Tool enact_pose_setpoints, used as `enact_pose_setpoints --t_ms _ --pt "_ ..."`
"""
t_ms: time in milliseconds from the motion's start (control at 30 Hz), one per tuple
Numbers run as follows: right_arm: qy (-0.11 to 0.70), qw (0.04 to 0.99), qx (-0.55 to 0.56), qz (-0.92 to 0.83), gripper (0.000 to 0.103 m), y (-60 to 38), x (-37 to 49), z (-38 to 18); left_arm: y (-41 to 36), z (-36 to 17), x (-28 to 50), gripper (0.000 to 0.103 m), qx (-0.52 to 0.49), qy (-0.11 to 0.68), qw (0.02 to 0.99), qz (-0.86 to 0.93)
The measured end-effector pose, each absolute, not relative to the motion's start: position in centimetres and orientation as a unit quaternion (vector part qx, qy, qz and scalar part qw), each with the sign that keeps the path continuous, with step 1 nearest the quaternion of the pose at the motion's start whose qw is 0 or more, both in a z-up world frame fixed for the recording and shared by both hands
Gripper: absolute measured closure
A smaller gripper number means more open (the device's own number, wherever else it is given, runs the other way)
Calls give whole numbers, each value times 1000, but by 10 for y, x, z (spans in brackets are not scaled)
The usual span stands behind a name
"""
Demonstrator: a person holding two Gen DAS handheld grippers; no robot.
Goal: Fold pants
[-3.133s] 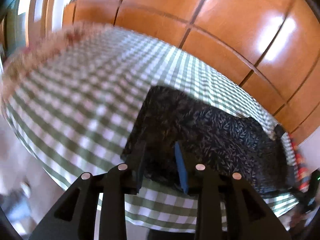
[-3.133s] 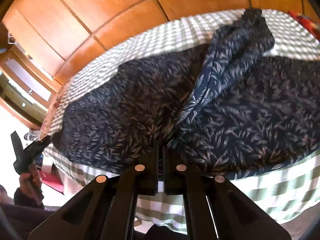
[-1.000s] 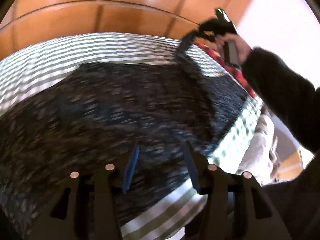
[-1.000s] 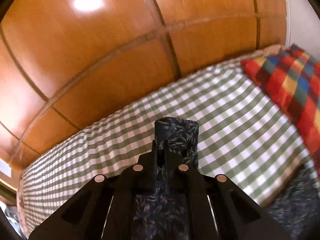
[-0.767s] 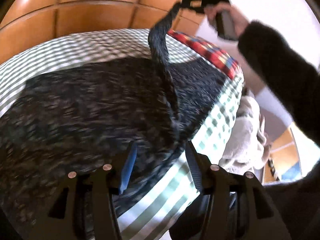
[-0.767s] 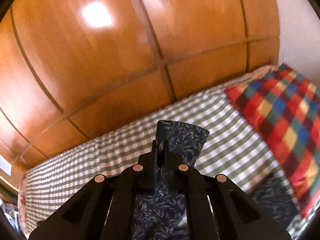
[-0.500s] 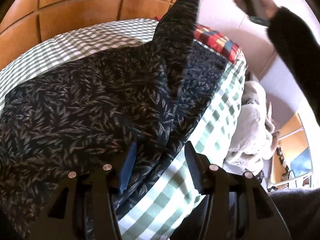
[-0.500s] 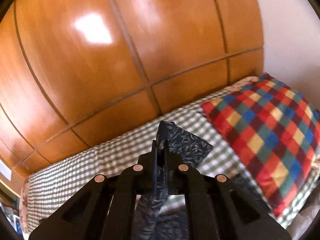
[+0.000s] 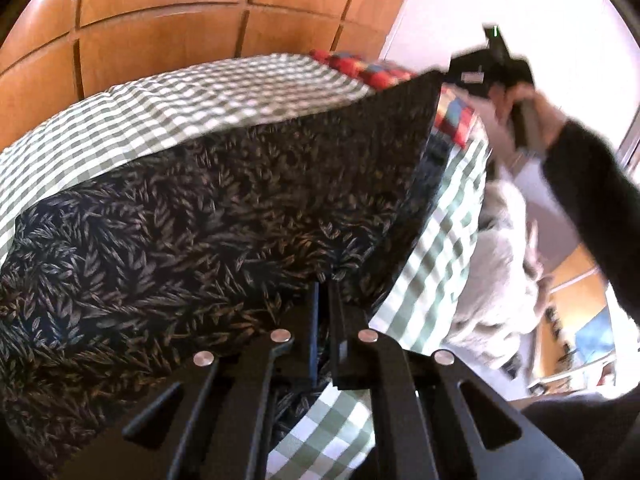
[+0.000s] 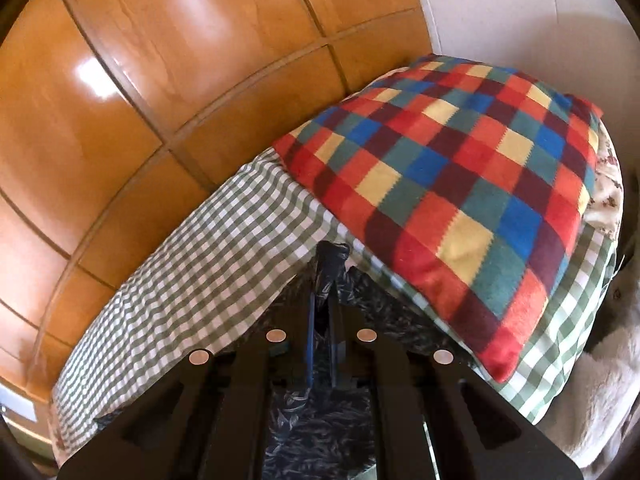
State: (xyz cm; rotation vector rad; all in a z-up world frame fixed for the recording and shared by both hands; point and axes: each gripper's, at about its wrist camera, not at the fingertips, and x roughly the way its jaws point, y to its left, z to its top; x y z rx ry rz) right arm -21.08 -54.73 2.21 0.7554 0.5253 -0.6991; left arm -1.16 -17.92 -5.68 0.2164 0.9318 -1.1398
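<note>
The pants (image 9: pixel 208 216) are dark navy with a pale leaf print and lie spread on a green-and-white checked bed. My left gripper (image 9: pixel 323 286) is shut on the pants' near edge. My right gripper (image 10: pixel 327 258) is shut on a far corner of the pants (image 10: pixel 332 254) and holds it raised; it also shows in the left wrist view (image 9: pixel 486 66), held in a hand. The cloth is stretched taut in a straight line between the two grippers.
The checked bedcover (image 9: pixel 224 84) runs along an orange wood-panelled wall (image 10: pixel 160 52). A multicoloured checked pillow (image 10: pixel 460 184) lies at the bed's right end. A cream fluffy blanket (image 9: pixel 496 264) hangs off the right side of the bed.
My left gripper has closed on the pants' near edge. My right gripper has carried its corner to the right and lower, toward the pillow, pulling the cloth taut.
</note>
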Motion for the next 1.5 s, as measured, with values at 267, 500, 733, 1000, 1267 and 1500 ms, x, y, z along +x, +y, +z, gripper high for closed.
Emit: enact_pose_setpoints --t_ms 267,500,733,1000,1267,1500 --pt "260 817 379 -348 99 -550 -246 -12 -169 -61 -16 100 75 440 698 -560" --pt "292 772 429 -368 99 -559 -264 -76 -173 -91 -21 99 86 474 683 -548" --pt "283 771 425 -381 99 -549 -270 -75 -169 -84 -21 99 88 467 686 -551" --pt "279 779 361 -431 74 -529 -282 -52 -155 -80 -16 60 33 477 688 -546" --pt "309 845 283 -332 74 -497 -205 -22 -127 -60 -9 59 5 449 731 -514" --pt "383 792 287 -379 74 -529 -146 -70 -118 -84 -4 59 31 480 743 -466"
